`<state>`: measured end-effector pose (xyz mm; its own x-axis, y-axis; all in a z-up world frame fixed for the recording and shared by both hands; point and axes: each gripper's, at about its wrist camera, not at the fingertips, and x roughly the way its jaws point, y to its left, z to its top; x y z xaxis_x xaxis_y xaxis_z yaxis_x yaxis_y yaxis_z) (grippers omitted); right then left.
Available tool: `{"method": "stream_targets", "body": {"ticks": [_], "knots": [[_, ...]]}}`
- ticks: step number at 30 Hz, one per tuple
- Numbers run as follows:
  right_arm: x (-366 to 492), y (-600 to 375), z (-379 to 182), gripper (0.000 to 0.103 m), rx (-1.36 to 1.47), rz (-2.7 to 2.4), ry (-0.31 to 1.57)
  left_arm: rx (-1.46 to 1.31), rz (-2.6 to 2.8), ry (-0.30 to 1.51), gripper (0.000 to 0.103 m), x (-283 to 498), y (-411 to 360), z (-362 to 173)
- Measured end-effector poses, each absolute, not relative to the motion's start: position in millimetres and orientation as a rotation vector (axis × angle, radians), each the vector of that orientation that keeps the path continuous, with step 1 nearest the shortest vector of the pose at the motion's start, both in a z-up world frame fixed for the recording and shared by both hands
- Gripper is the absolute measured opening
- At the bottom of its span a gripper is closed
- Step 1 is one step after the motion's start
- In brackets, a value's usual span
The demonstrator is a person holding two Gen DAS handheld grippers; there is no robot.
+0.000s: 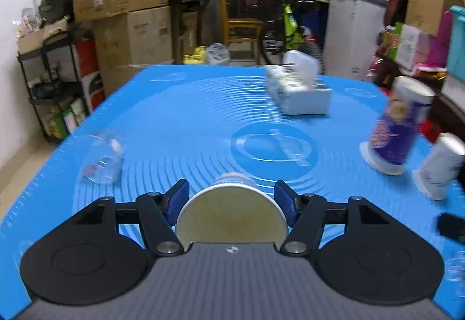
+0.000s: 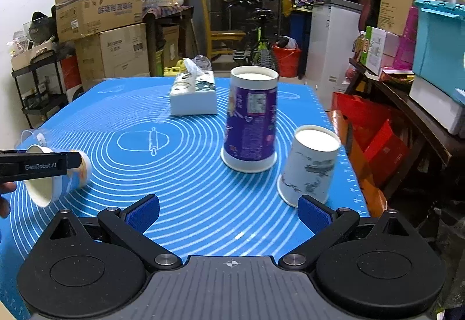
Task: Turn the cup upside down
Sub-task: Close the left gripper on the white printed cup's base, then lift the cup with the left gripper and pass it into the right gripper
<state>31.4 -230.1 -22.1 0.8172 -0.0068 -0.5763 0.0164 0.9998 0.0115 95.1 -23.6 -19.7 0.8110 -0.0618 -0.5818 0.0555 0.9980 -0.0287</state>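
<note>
My left gripper [image 1: 231,201] is shut on a blue-and-white paper cup [image 1: 232,214], its open mouth toward the camera and its base pointing away. In the right wrist view the same cup [image 2: 55,179] is held on its side, just above the blue mat [image 2: 186,189], by the left gripper [image 2: 37,164]. My right gripper [image 2: 229,212] is open and empty above the mat's near edge. A tall purple cup [image 2: 251,119] and a white printed cup [image 2: 309,164] stand upside down on the mat to the right.
A tissue box [image 2: 194,93] sits at the far side of the mat. A clear plastic cup [image 1: 101,158] lies on the mat's left part. Cardboard boxes, a black shelf, a bicycle and crates surround the table.
</note>
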Motion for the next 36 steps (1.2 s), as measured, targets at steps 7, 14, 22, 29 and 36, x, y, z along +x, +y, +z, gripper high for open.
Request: {"method": "stream_targets", "body": {"ticks": [7,14,22,29,36], "knots": [[20,-245,-25,0.101,0.030,-0.033,0.634,0.001,-0.132,0.644,0.066,73,-58,-28],[14,-250,-30,0.101,0.037,-0.031,0.648,-0.013,-0.136,0.718,0.066,70,-59,-43],[13,-247,-30,0.101,0.040,-0.023,0.652,0.011,-0.119,0.740,0.068,67,-59,-47],[12,-248,-30,0.101,0.039,-0.023,0.657,0.023,-0.130,0.737,0.088,65,-62,-45],[10,-248,-28,0.101,0.034,-0.026,0.656,0.042,-0.140,0.723,0.093,62,-65,-42]]}}
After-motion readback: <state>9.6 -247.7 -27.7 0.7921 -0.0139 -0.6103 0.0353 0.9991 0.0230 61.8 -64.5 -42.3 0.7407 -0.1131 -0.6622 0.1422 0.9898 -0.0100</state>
